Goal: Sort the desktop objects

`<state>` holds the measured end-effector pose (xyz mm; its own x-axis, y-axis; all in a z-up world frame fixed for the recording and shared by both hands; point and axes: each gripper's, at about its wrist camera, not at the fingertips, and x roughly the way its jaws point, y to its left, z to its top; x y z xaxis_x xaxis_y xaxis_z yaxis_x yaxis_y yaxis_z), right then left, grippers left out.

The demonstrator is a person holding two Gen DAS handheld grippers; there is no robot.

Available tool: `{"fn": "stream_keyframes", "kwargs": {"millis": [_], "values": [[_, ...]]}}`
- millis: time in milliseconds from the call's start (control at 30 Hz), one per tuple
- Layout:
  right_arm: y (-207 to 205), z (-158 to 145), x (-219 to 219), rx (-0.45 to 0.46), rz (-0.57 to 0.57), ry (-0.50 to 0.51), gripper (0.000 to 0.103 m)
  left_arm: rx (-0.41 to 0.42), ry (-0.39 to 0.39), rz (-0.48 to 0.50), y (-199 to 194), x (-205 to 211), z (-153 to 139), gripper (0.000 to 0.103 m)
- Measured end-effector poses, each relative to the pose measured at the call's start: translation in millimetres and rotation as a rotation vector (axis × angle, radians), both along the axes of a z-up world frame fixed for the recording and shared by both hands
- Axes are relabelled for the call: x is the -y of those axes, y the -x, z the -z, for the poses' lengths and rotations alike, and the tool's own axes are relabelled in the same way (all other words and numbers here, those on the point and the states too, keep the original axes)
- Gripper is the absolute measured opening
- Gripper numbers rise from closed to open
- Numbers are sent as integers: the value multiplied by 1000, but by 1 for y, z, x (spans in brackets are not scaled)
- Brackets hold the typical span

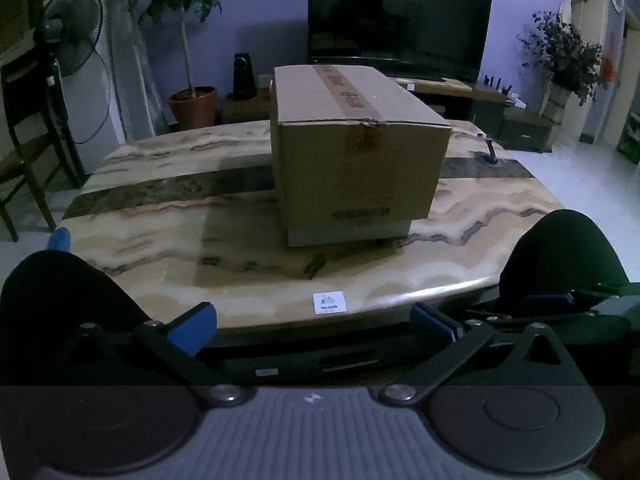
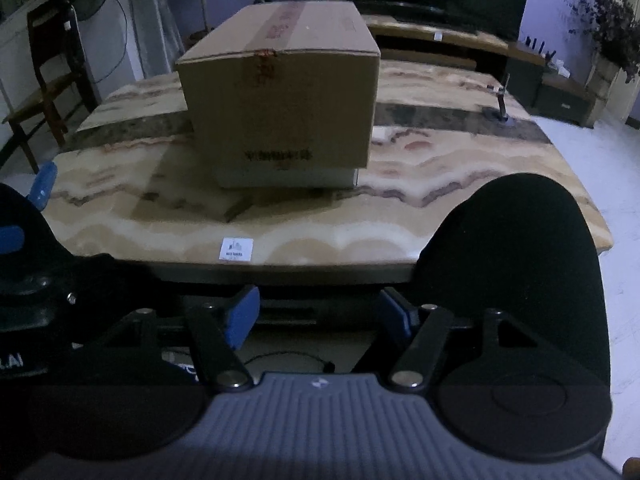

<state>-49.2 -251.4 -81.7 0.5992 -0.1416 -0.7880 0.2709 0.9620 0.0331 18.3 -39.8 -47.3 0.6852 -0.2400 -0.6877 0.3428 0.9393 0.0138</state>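
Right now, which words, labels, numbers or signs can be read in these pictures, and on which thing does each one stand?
".AI": white letters on the black device body at the left edge of the right wrist view, start cut off.
Brown cardboard box: red print on tape and dark print low on front, too blurred.
Small white square sticker on the marble table: too small.

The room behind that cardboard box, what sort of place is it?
Most likely a home living room: a big dark television on a low stand, a potted tree and a standing fan behind a marble-patterned table.
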Motion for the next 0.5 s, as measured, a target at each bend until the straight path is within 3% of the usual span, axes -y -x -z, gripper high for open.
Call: {"fn": "stream_keyframes", "kwargs": {"millis": [100, 200, 233, 267, 333, 433, 500], "values": [[3, -3, 0, 29, 6, 10, 68, 16, -5, 2, 1, 1, -3, 102], [16, -20, -2, 166, 16, 45, 69, 43, 17, -45, 2, -6, -10, 102], [20, -26, -2, 215, 23, 49, 73, 42, 24, -68, 1, -9, -12, 102], [25, -31, -2, 260, 29, 52, 88, 35, 30, -90, -1, -12, -13, 102], [29, -34, 1, 301, 33, 34, 103, 36, 64, -123, -4, -19, -16, 102], [26, -30, 6, 272, 31, -11, 103, 74, 119, -147, -2, -28, -22, 102], [22, -27, 10, 233, 28, -44, 103, 77, 111, -143, -3, -28, -22, 102]]}}
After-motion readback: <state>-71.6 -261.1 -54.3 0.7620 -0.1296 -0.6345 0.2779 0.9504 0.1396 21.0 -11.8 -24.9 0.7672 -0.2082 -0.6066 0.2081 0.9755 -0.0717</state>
